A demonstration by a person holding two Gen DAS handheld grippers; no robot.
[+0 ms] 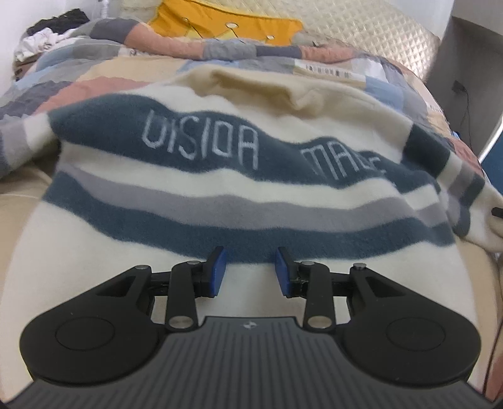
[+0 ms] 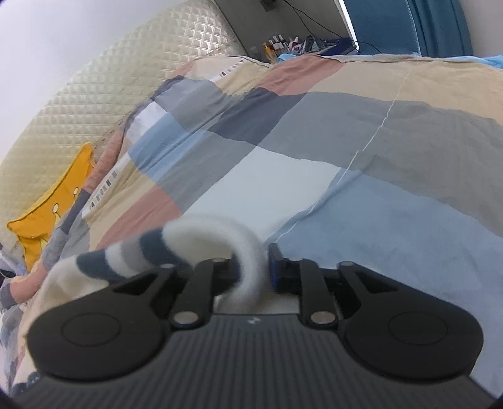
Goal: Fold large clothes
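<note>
Left gripper (image 1: pixel 248 272) jaws open, nothing between them, hovering over the cream hem of the striped fleece sweater (image 1: pixel 245 176). Right gripper (image 2: pixel 254 270) jaws parted around the sleeve cuff (image 2: pixel 220 239), a gap showing at the right pad; looks loose, not pinched. Risk: cuff slips out and the sleeve flops unfolded, since nothing clamps it. Sweater lies ahead of the left jaws on a patchwork duvet (image 2: pixel 345 132) on the bed; quilted headboard (image 2: pixel 141 69) and yellow pillow (image 1: pixel 226 22) beyond.

The striped sweater (image 1: pixel 251 195) looks fuzzy, soft fleece. The patchwork quilt (image 2: pixel 314 132) is smooth matt cotton; the headboard (image 2: pixel 125 69) glossy and quilted.
</note>
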